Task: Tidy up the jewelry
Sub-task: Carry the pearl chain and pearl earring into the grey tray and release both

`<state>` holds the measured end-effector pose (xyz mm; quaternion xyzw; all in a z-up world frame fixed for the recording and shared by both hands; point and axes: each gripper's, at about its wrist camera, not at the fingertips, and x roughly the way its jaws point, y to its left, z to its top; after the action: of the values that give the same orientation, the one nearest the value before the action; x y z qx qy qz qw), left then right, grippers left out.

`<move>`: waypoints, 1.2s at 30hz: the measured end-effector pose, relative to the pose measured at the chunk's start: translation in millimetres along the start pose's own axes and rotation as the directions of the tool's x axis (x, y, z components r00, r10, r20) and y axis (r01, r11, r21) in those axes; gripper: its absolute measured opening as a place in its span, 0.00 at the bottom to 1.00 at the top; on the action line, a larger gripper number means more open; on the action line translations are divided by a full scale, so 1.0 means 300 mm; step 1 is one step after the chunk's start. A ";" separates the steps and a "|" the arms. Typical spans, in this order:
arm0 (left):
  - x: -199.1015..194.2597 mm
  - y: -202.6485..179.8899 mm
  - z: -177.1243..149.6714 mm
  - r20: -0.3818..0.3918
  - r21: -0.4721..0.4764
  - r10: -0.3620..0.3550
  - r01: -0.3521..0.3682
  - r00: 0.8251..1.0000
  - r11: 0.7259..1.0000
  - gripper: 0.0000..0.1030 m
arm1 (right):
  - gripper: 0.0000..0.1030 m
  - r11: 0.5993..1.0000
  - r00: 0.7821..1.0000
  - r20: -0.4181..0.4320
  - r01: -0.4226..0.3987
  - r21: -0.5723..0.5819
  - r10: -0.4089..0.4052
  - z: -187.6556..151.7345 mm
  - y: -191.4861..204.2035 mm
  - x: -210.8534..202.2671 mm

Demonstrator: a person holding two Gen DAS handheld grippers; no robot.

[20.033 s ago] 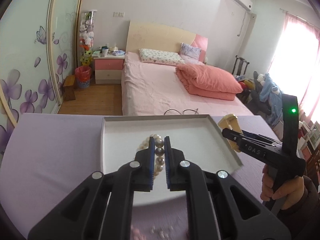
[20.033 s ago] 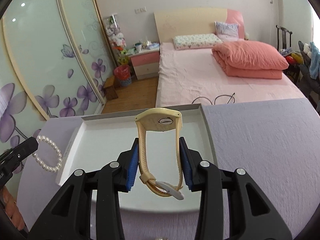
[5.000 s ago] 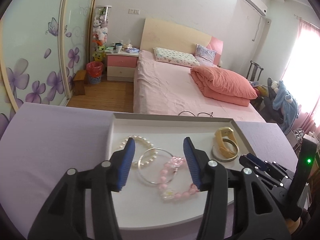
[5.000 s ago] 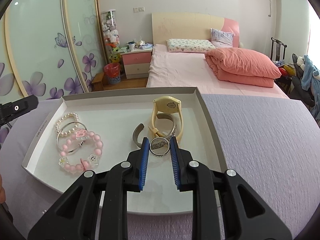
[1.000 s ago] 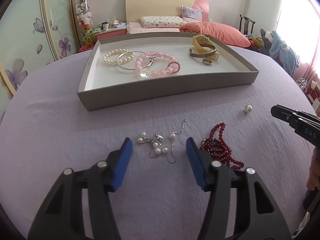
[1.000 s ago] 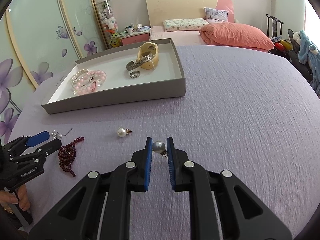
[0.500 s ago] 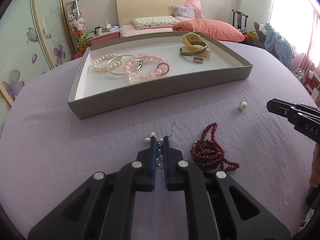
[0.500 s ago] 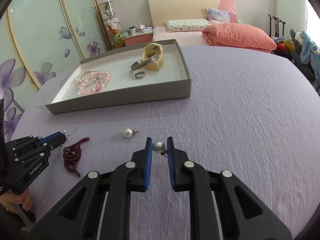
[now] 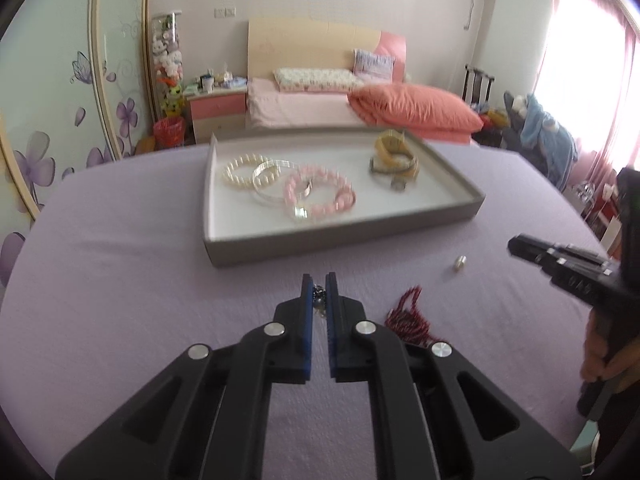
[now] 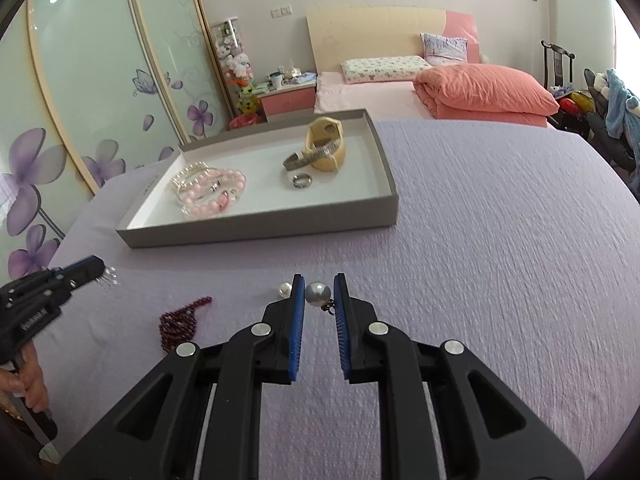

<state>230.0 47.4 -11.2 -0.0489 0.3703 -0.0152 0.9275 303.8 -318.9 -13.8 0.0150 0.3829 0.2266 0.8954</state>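
Observation:
A grey tray [image 9: 344,230] [image 10: 260,230] on the purple table holds a pearl bracelet [image 9: 240,170], a silver bangle [image 9: 272,178], a pink bead bracelet [image 9: 320,196] [image 10: 212,196], a yellow watch [image 9: 394,148] [image 10: 326,144], a silver cuff [image 10: 308,158] and a ring [image 10: 302,180]. My left gripper [image 9: 319,286] is shut on a pearl chain piece [image 9: 319,294], lifted above the table; it also shows in the right wrist view [image 10: 102,270]. My right gripper [image 10: 318,286] is shut on a grey pearl earring [image 10: 318,293].
A dark red bead strand [image 9: 408,316] [image 10: 180,320] and a loose white pearl earring [image 9: 460,262] [image 10: 285,289] lie on the table in front of the tray. A pink bed [image 10: 400,92] and a flowered wardrobe [image 10: 100,100] stand behind the table.
My left gripper has closed on the pearl chain piece and lifted it off the table. My right gripper keeps holding the grey pearl earring and has risen slightly.

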 end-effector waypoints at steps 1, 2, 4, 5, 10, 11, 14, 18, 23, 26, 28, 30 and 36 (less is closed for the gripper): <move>-0.012 0.004 0.008 0.011 -0.005 0.000 0.000 1.000 1.000 0.06 | 0.15 1.000 1.000 0.005 -0.002 -0.001 0.002 0.005 0.002 -0.003; -0.027 0.007 0.019 0.024 -0.011 -0.002 0.002 1.000 1.000 0.06 | 0.15 1.000 1.000 0.009 -0.003 -0.001 0.003 0.010 0.007 -0.005; -0.051 0.011 0.039 0.047 -0.024 -0.001 0.002 0.999 1.000 0.06 | 0.15 1.000 1.000 0.020 -0.009 -0.001 0.009 0.019 0.017 -0.012; -0.056 0.016 0.048 0.055 -0.030 -0.001 0.002 0.998 1.000 0.06 | 0.15 1.000 1.000 0.025 -0.011 -0.003 0.011 0.023 0.023 -0.013; -0.068 0.027 0.078 0.076 -0.058 0.009 -0.005 0.997 0.998 0.06 | 0.15 1.000 0.999 0.046 -0.020 -0.011 0.020 0.047 0.046 -0.018; -0.069 0.031 0.080 0.076 -0.063 0.011 -0.006 0.997 0.998 0.06 | 0.15 1.000 0.999 0.049 -0.020 -0.015 0.021 0.052 0.052 -0.018; -0.071 0.036 0.088 0.077 -0.071 0.010 -0.005 0.997 0.997 0.06 | 0.15 0.999 0.998 0.059 -0.019 -0.033 0.021 0.066 0.073 -0.019; -0.063 0.038 0.108 0.082 -0.082 0.007 0.000 0.997 0.997 0.06 | 0.15 0.998 0.997 0.076 -0.018 -0.059 0.022 0.093 0.095 -0.021; -0.049 0.036 0.147 0.091 -0.086 0.001 0.007 0.996 0.996 0.06 | 0.15 0.997 0.995 0.096 -0.016 -0.078 0.023 0.134 0.107 -0.018; -0.041 0.033 0.183 0.104 -0.086 -0.001 0.010 0.995 0.996 0.06 | 0.15 0.996 0.993 0.116 -0.009 -0.088 0.019 0.167 0.113 -0.010; -0.035 0.031 0.210 0.118 -0.081 -0.005 0.015 0.993 0.997 0.06 | 0.15 0.995 0.991 0.136 0.000 -0.097 0.014 0.194 0.120 -0.006; -0.026 0.031 0.244 0.129 -0.082 -0.007 0.017 0.992 0.997 0.06 | 0.15 0.995 0.987 0.163 0.009 -0.104 0.008 0.222 0.125 -0.004; 0.030 0.045 0.327 0.142 -0.108 -0.018 0.033 0.990 0.994 0.06 | 0.15 0.995 0.971 0.239 0.026 -0.095 -0.002 0.322 0.130 0.025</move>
<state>304.0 68.1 52.0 -0.1057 0.3034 -0.0031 0.9470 359.8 -266.6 57.3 -0.0042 0.2611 0.2351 0.9362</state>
